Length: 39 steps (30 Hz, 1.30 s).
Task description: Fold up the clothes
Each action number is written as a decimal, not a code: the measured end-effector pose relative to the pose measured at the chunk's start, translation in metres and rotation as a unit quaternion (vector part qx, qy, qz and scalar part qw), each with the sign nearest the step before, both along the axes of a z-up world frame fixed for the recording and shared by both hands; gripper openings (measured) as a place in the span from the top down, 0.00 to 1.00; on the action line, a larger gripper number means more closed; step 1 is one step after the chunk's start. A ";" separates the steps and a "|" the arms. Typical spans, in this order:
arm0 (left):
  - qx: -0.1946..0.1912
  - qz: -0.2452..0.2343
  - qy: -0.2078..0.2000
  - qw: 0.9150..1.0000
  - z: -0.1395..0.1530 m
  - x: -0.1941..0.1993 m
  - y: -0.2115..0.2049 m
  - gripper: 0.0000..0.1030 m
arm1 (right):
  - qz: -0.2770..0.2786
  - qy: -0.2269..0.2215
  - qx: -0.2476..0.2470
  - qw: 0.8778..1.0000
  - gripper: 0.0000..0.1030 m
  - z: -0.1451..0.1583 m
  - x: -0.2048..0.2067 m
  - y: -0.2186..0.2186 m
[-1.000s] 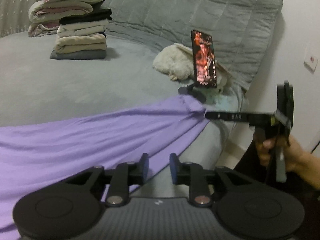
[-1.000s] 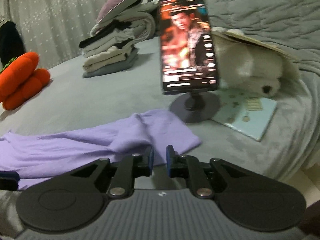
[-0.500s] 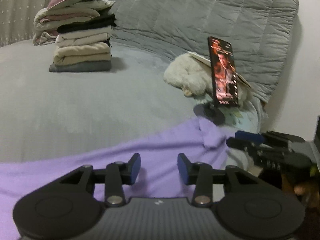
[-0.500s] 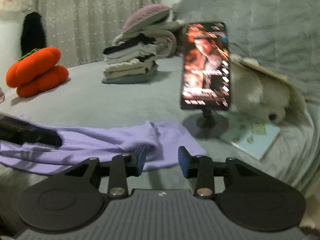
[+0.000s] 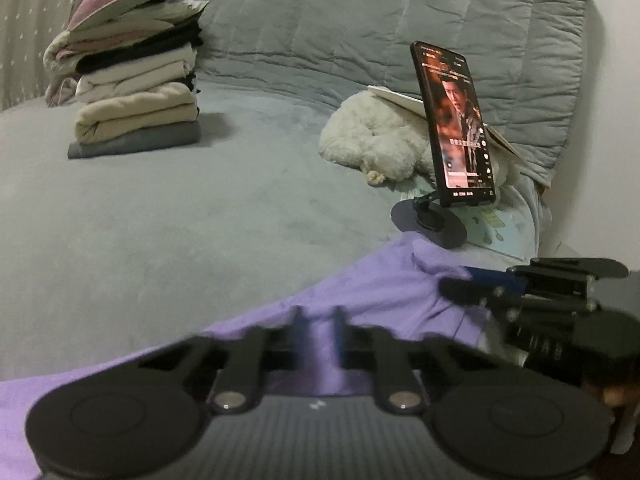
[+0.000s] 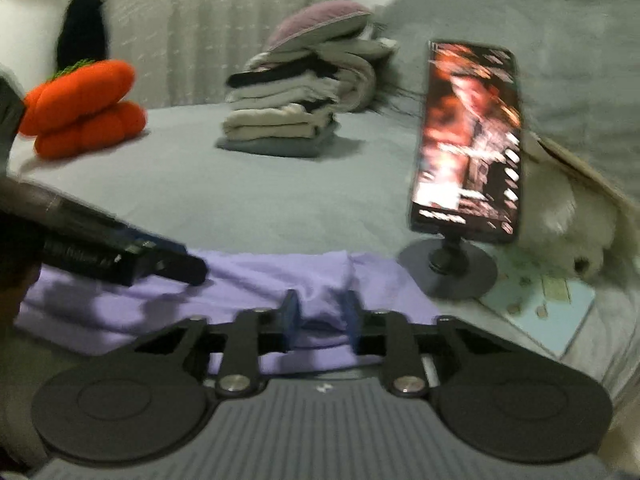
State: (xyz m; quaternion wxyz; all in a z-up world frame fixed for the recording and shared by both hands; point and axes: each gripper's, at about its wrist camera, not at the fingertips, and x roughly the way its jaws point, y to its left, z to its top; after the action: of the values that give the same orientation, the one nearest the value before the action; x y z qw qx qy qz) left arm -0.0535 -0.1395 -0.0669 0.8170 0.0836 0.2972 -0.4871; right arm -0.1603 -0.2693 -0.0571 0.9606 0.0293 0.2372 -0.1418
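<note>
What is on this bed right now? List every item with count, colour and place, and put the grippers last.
purple garment: one, lilac, spread along the near edge of the bed, under both grippers.
stack of folded clothes: one, beige, cream, black and grey with a mauve piece on top, far side of the bed.
phone: one, black, screen lit, upright on a round stand.
plush dog: one, white, behind the phone.
booklet: one, pale blue, beside the stand.
pumpkin cushions: two, orange, stacked, far left.
quilt: one, grey, at the back.
left gripper: black, shut on the purple garment.
right gripper: black, jaws closing, fabric between them.
</note>
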 end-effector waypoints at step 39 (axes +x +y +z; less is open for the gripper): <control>0.004 -0.036 0.136 0.990 0.003 0.012 -0.087 0.71 | -0.040 0.004 0.114 0.993 1.00 0.003 -0.054 -0.060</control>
State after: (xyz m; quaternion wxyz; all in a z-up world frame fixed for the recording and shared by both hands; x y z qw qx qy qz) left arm -0.0416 -0.2270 -0.0638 0.7507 0.0308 0.4044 -0.5215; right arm -0.2141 -0.3292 -0.0538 0.9437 0.1475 0.2539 -0.1526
